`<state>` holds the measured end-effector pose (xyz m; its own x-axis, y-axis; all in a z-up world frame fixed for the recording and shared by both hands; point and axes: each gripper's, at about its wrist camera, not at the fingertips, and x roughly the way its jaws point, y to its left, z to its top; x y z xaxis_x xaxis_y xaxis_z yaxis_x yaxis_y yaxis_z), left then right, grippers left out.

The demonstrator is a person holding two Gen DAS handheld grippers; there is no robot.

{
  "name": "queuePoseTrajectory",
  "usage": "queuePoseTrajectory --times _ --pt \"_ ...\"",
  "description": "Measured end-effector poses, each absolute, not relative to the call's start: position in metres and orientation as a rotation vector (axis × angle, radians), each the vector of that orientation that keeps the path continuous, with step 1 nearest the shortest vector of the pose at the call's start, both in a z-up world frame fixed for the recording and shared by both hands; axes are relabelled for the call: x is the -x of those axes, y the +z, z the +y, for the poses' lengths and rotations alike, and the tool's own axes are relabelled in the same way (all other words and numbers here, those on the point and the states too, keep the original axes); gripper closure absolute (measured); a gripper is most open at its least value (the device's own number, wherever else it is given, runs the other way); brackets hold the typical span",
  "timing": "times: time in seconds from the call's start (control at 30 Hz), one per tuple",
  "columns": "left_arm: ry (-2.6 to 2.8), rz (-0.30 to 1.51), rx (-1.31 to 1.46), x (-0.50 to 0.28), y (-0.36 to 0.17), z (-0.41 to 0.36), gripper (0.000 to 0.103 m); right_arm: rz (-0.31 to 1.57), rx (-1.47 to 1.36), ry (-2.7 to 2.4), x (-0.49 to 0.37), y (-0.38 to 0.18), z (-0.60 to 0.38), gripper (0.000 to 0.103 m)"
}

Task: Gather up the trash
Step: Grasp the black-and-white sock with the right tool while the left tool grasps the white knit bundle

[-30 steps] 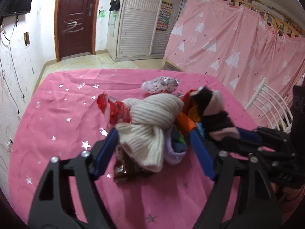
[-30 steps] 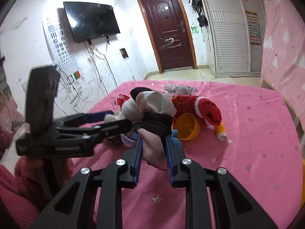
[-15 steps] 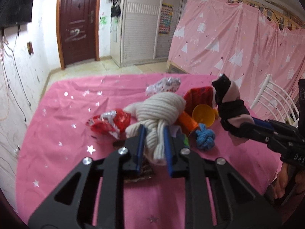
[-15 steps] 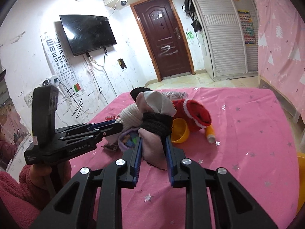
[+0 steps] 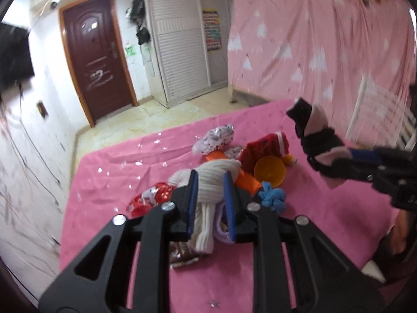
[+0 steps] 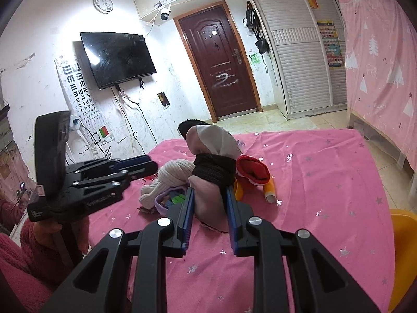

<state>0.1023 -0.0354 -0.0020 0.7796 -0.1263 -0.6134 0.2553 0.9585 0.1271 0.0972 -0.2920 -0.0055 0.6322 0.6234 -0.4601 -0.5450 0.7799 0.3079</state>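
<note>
The cream ribbed knitted sock bundle point(image 5: 208, 180) sits between the left gripper point(image 5: 209, 193) fingers, which are closed on it, above the pink star-printed counter point(image 5: 117, 172); the right gripper point(image 6: 208, 206) fingers clamp a pink-and-black sock bundle point(image 6: 211, 161)

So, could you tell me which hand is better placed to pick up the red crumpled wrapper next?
Neither is free, but probably the left: the left gripper, shut on the cream sock, is beside the red wrapper. The right gripper clamps the pink-and-black sock farther away.
</note>
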Motion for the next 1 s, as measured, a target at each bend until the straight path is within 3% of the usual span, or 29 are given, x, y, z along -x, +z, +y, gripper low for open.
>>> queuePoseTrajectory --times 0.03,0.1,0.13,0.17,0.33,0.43,0.57,1.0 --pt "-0.214 0.653 -0.239 -0.107 -0.003 -0.041 0.082 0.579 -0.144 0.669 -0.098 -0.003 -0.289 0.087" --pt "-0.210 0.666 -0.280 -0.116 -0.005 -0.046 0.067 0.578 -0.140 0.669 -0.096 -0.003 -0.289 0.087" --pt "-0.212 0.680 -0.287 -0.124 -0.007 -0.048 0.049 0.577 -0.138 0.667 -0.096 -0.002 -0.288 0.087" --pt "-0.212 0.690 -0.287 -0.128 -0.007 -0.048 0.038 0.577 -0.138 0.665 -0.097 -0.002 -0.289 0.087" --pt "-0.227 0.762 -0.318 -0.152 -0.017 -0.048 0.038 0.578 -0.147 0.649 -0.101 -0.002 -0.295 0.087" --pt "-0.240 0.810 -0.330 -0.162 -0.026 -0.048 0.053 0.582 -0.156 0.643 -0.104 -0.004 -0.298 0.086" --pt "-0.246 0.811 -0.314 -0.164 -0.025 -0.043 0.062 0.587 -0.164 0.638 -0.107 -0.007 -0.299 0.086" --pt "-0.239 0.730 -0.266 -0.151 0.012 -0.044 0.063 0.567 -0.180 0.631 -0.105 -0.005 -0.305 0.087"
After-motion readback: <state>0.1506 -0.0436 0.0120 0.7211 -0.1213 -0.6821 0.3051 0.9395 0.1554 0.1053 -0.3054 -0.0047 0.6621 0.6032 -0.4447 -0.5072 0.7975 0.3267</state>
